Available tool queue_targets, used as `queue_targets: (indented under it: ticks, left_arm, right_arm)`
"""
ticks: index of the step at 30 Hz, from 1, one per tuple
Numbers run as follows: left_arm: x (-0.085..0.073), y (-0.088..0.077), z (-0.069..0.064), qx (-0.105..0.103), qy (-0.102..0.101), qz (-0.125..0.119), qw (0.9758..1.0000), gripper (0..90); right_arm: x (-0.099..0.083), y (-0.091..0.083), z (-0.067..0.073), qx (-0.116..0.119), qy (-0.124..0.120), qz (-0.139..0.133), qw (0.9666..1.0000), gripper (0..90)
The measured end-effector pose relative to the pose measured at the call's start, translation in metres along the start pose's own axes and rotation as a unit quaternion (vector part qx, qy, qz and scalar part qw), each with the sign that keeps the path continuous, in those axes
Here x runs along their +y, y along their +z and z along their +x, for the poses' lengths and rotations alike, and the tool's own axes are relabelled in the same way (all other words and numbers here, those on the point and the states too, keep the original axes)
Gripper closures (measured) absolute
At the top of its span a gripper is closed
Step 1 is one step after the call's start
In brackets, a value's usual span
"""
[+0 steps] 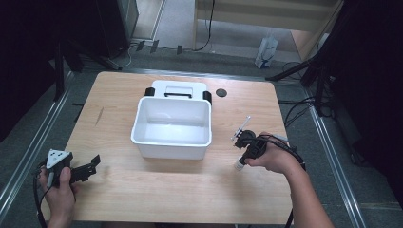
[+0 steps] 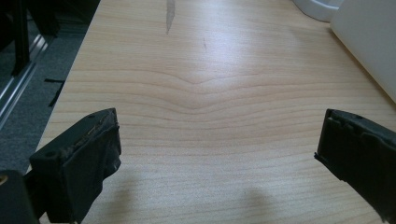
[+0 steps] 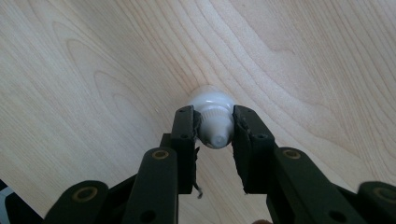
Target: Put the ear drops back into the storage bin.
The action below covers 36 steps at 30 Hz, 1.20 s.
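Between black jaws, a ribbed white bottle

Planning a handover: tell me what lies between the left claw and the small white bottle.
In the high view, bare wooden table lies between the left claw and the small white bottle; the white bin sits just behind.

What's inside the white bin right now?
The white bin looks empty: bare white floor and walls. Its near wall hides a strip of floor. Behind it, a white lid with a handle is partly covered.
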<state>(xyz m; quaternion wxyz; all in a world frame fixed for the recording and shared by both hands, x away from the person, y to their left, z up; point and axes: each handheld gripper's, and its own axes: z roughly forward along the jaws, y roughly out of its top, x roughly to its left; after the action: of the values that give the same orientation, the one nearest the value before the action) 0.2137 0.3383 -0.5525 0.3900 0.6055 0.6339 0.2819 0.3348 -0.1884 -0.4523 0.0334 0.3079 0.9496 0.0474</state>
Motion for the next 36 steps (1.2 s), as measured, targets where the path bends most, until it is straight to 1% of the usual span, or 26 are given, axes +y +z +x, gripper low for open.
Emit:
queue_targets:
  ticks: [4, 6, 7, 11, 15, 16, 17, 20, 26, 28, 30, 31, 32, 33, 36]
  left_arm:
    - [0.000, 0.000, 0.000, 0.001, 0.002, 0.000, 1.0000, 0.4]
    - [0.000, 0.000, 0.000, 0.000, 0.001, 0.000, 1.0000, 0.4]
    - [0.000, 0.000, 0.000, -0.001, 0.000, 0.000, 1.0000, 0.4]
    - [0.000, 0.000, 0.000, -0.001, -0.001, 0.000, 1.0000, 0.4]
    - [0.000, 0.000, 0.000, -0.001, -0.001, 0.000, 1.0000, 0.4]
    - [0.000, 0.000, 0.000, -0.001, -0.001, 0.000, 1.0000, 0.4]
    - [0.000, 0.000, 0.000, -0.001, -0.001, 0.000, 1.0000, 0.4]
    - [0.000, 0.000, 0.000, -0.001, -0.001, 0.000, 1.0000, 0.4]
    - [0.000, 0.000, 0.000, 0.000, -0.001, -0.001, 1.0000, 0.4]
    - [0.000, 0.000, 0.000, 0.000, -0.001, 0.000, 1.0000, 0.4]
    - [0.000, 0.000, 0.000, 0.000, -0.001, 0.000, 1.0000, 0.4]
    - [0.000, 0.000, 0.000, 0.000, -0.001, 0.000, 1.0000, 0.4]
    - [0.000, 0.000, 0.000, 0.000, -0.001, 0.000, 1.0000, 0.4]
    - [0.000, 0.000, 0.000, 0.001, 0.000, 0.001, 1.0000, 0.4]
    - [0.000, 0.000, 0.000, 0.001, -0.001, 0.000, 1.0000, 0.4]
  right_arm:
    - [0.001, 0.000, 0.001, -0.005, -0.003, 0.001, 1.0000, 71.8]
    - [0.002, 0.001, 0.001, -0.010, 0.001, 0.002, 0.9999, 71.8]
    - [0.003, 0.001, 0.001, -0.010, 0.006, 0.002, 0.9999, 71.9]
    - [0.003, 0.000, 0.001, -0.006, 0.005, 0.004, 1.0000, 72.1]
    - [0.006, -0.004, 0.003, -0.005, -0.001, 0.002, 1.0000, 72.1]
    - [0.007, -0.010, 0.003, -0.008, -0.003, -0.005, 0.9999, 72.1]
    - [0.007, -0.010, 0.003, -0.008, -0.003, -0.005, 0.9999, 72.1]
    - [0.009, -0.021, 0.001, -0.012, 0.008, -0.014, 0.9998, 72.1]
    - [0.014, -0.036, -0.002, -0.006, 0.018, -0.022, 0.9996, 72.1]
    - [0.016, -0.038, -0.002, -0.008, 0.018, -0.023, 0.9995, 72.1]
    - [0.021, -0.046, -0.004, -0.005, 0.016, -0.027, 0.9995, 72.1]
    - [0.021, -0.046, -0.004, -0.005, 0.016, -0.027, 0.9995, 72.1]
    - [0.023, -0.049, -0.004, -0.003, 0.014, -0.028, 0.9995, 72.1]
    - [0.028, -0.054, -0.004, -0.002, 0.007, -0.029, 0.9996, 72.1]
    - [0.032, -0.058, -0.004, -0.003, 0.002, -0.027, 0.9996, 72.1]
